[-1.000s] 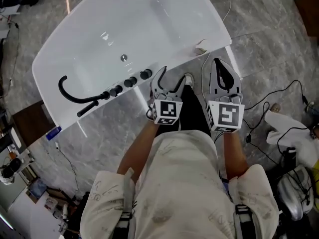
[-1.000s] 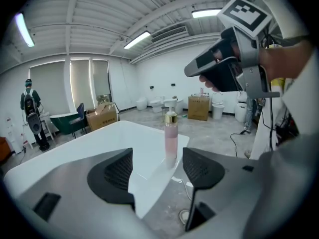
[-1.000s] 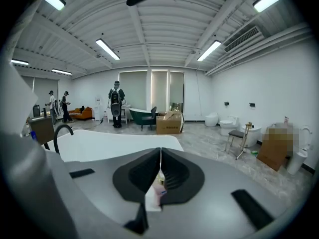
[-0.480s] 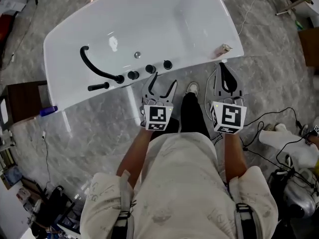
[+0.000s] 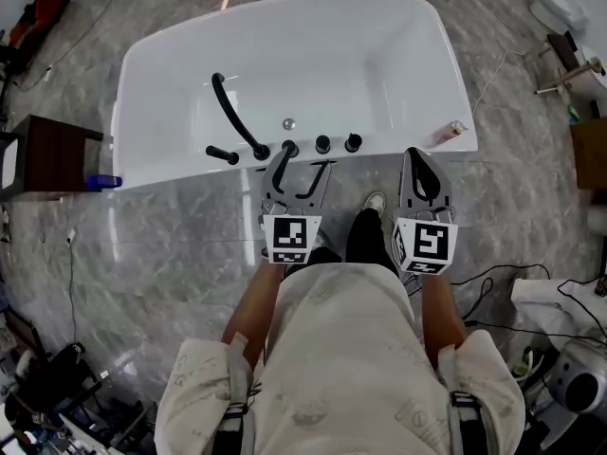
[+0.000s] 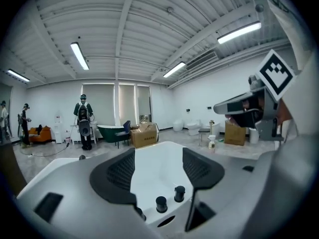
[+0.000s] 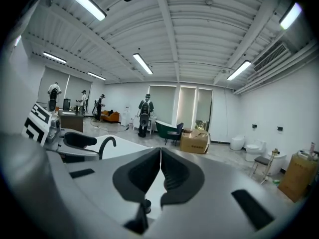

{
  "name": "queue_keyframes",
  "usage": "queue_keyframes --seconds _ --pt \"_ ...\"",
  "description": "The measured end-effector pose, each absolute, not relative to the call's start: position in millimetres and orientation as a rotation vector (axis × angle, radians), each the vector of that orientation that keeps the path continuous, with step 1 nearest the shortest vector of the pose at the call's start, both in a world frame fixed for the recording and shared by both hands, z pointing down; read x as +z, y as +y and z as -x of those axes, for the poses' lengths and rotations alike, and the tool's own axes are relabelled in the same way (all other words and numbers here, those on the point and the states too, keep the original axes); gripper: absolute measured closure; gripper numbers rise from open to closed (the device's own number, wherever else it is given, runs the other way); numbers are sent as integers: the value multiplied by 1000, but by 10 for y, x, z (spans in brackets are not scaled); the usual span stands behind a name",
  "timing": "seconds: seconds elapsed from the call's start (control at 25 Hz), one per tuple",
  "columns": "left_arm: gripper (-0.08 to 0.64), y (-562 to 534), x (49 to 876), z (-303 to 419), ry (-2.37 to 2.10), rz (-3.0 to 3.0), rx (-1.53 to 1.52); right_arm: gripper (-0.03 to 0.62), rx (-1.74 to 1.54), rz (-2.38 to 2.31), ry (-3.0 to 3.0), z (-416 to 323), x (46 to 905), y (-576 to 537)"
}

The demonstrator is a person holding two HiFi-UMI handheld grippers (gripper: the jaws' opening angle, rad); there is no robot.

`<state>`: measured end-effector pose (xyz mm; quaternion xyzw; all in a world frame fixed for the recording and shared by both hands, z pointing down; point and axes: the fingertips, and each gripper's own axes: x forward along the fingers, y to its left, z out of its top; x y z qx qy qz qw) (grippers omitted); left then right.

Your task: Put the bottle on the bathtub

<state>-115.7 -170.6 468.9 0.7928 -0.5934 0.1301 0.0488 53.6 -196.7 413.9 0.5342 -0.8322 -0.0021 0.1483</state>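
Observation:
The white bathtub (image 5: 313, 64) lies straight ahead in the head view. A small pinkish bottle (image 5: 446, 135) lies on its near rim at the right corner, touching neither gripper. My right gripper (image 5: 424, 159) hovers just short of the rim, a little left of the bottle, shut with nothing in it; its own view shows the jaws pressed together (image 7: 160, 176). My left gripper (image 5: 296, 167) is open over the rim beside the black knobs (image 5: 337, 144), and those knobs (image 6: 168, 199) show between its spread jaws (image 6: 158, 171).
A curved black faucet (image 5: 232, 117) and a hand shower (image 5: 220, 154) stand on the near rim at the left. A dark wooden stool (image 5: 52, 154) and a blue object (image 5: 102, 182) sit left of the tub. Cables (image 5: 512, 282) trail over the floor at the right.
The head view has swung so the tub now lies square in front, not slanted. Both grippers stay near the rim, and the bottle stays on the right corner of the rim.

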Motion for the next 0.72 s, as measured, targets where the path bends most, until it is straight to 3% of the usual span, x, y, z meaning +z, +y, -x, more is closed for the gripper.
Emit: queue_keyframes --seconds 0.72 --pt "267 -1225 3146 2034 -2092 -2422 45 601 -193 -1591 -2615 176 3148 -1764"
